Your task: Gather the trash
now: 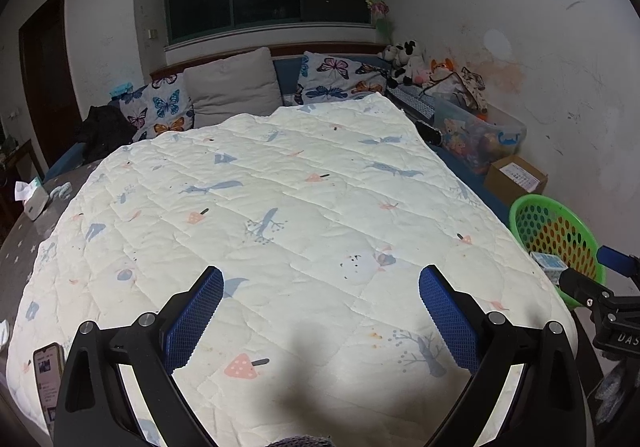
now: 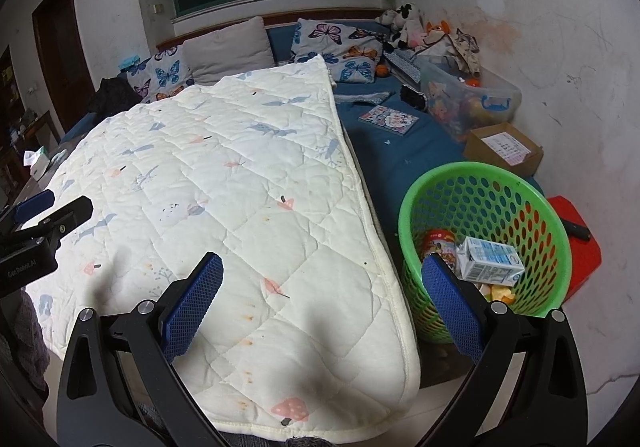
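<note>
A green perforated basket [image 2: 484, 183] stands on the floor right of the bed. Inside it lie a white and blue milk carton [image 2: 490, 257], a red printed can [image 2: 440, 243] and some yellow scraps [image 2: 502, 293]. My right gripper [image 2: 324, 299] is open over the quilt's right edge with nothing between its fingers; its right finger [image 2: 452, 307] overlaps the basket's near rim. My left gripper [image 1: 320, 315] is open and empty above the white quilt [image 1: 280, 207]. In the left wrist view the basket [image 1: 560, 231] and carton [image 1: 550, 265] show at far right, beside the other gripper.
Pillows [image 1: 232, 87], plush toys [image 1: 404, 63] and a clear toy bin [image 2: 468, 99] line the bed's head and right wall. A cardboard box [image 2: 506, 147] and a red stool [image 2: 580, 243] sit near the basket. A phone [image 1: 48, 363] and a tissue box [image 1: 34, 203] lie at left.
</note>
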Action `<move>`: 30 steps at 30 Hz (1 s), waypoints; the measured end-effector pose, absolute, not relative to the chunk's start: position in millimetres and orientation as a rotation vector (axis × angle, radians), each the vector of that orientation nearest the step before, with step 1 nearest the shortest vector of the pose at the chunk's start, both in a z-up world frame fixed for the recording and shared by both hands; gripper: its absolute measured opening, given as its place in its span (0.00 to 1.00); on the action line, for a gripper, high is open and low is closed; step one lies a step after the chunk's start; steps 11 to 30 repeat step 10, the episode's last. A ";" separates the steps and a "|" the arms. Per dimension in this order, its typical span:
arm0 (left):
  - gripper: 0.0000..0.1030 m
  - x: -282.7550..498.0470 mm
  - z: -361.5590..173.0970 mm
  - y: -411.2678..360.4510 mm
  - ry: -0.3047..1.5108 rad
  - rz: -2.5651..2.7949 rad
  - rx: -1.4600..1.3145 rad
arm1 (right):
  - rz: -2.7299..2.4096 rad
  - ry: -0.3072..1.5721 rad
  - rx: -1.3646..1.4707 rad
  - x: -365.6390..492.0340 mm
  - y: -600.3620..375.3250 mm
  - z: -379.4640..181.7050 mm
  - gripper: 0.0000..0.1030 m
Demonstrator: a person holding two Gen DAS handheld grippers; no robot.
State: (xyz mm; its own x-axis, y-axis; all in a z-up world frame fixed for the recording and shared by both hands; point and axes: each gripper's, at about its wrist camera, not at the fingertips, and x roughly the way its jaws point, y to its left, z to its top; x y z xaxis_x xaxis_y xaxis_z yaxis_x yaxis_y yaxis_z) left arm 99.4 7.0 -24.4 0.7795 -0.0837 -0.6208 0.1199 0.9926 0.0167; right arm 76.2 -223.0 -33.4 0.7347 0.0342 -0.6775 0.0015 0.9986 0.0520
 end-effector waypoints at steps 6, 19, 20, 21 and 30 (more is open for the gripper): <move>0.92 100.9 -26.0 10.4 0.683 -0.101 0.046 | 0.021 0.743 0.049 76.3 -221.7 -33.0 0.96; 0.92 100.7 -27.2 10.5 0.685 -0.100 0.046 | 0.020 0.744 0.048 76.5 -220.8 -33.1 0.96; 0.92 100.7 -27.2 10.5 0.685 -0.100 0.046 | 0.020 0.744 0.048 76.5 -220.8 -33.1 0.96; 0.92 100.7 -27.2 10.5 0.685 -0.100 0.046 | 0.020 0.744 0.048 76.5 -220.8 -33.1 0.96; 0.92 100.7 -27.2 10.5 0.685 -0.100 0.046 | 0.020 0.744 0.048 76.5 -220.8 -33.1 0.96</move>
